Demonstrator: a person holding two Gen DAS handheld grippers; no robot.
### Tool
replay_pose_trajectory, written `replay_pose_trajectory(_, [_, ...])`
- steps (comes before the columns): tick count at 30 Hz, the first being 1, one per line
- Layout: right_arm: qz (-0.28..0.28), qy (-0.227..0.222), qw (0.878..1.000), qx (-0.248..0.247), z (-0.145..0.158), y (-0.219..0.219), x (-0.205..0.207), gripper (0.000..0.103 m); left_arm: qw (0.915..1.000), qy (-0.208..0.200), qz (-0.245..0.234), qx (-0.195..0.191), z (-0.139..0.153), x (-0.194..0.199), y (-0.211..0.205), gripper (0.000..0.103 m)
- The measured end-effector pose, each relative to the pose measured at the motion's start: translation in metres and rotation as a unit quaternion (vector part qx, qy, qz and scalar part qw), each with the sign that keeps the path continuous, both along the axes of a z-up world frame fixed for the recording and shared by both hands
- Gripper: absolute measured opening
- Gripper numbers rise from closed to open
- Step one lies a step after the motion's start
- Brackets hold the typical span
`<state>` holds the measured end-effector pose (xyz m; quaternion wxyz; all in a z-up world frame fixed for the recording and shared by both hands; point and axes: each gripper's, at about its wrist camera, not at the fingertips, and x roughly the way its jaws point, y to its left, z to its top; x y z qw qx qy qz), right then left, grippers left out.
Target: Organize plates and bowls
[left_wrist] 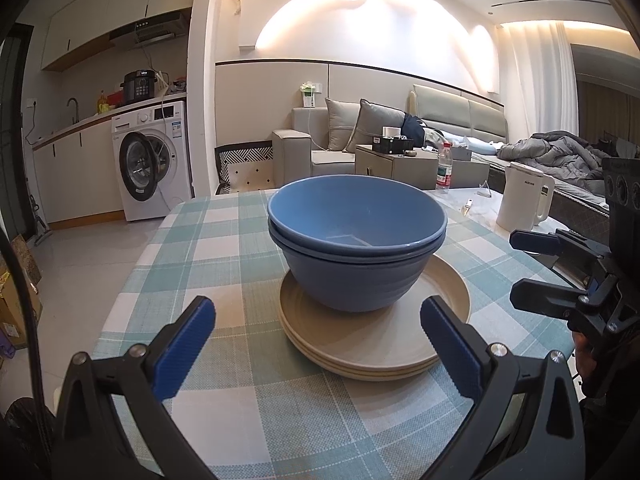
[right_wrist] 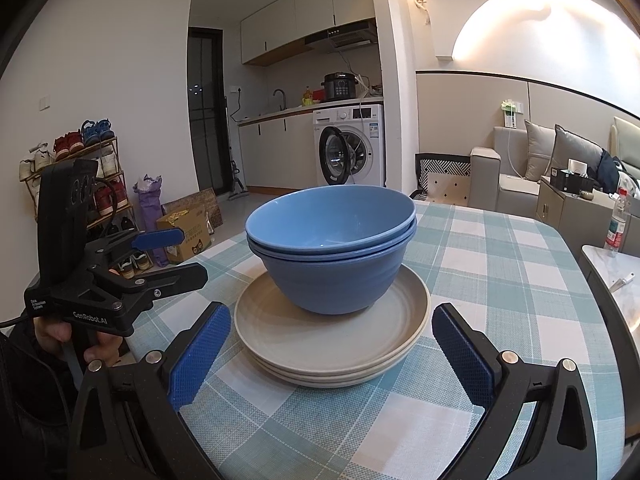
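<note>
Two blue bowls (left_wrist: 356, 240) (right_wrist: 332, 240) sit nested and upright on a stack of beige plates (left_wrist: 376, 340) (right_wrist: 332, 344), in the middle of the checked tablecloth (left_wrist: 224, 248) (right_wrist: 500, 280). My left gripper (left_wrist: 316, 320) is open just in front of the plates, one blue pad on either side of the near rim, touching nothing. My right gripper (right_wrist: 331, 316) is open in the same way at its own side of the stack. Each gripper also shows in the other's view: the right gripper (left_wrist: 520, 268) open to the stack's right, the left gripper (right_wrist: 188, 254) open to its left, with a hand on its grip.
A white kettle (left_wrist: 524, 196) and a water bottle (left_wrist: 443, 172) stand on a paler surface beyond the tablecloth's far right. The table's left edge drops to the floor, where a cardboard box (right_wrist: 188, 232) and a shoe rack (right_wrist: 80, 168) stand. A washing machine (left_wrist: 152, 160) and a sofa (left_wrist: 320, 140) are behind.
</note>
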<state>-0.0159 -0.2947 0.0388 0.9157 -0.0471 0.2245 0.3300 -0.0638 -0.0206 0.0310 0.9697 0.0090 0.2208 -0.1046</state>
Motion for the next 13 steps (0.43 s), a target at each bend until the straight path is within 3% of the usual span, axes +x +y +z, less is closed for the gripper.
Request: replay_pose_trajectory(13, [0.001, 0.0, 1.0, 0.0, -0.0012, 0.0009, -0.0001, 0.102, 1.0, -0.002, -0.001, 0.001, 0.0002, 0.0004, -0.0006, 0.103])
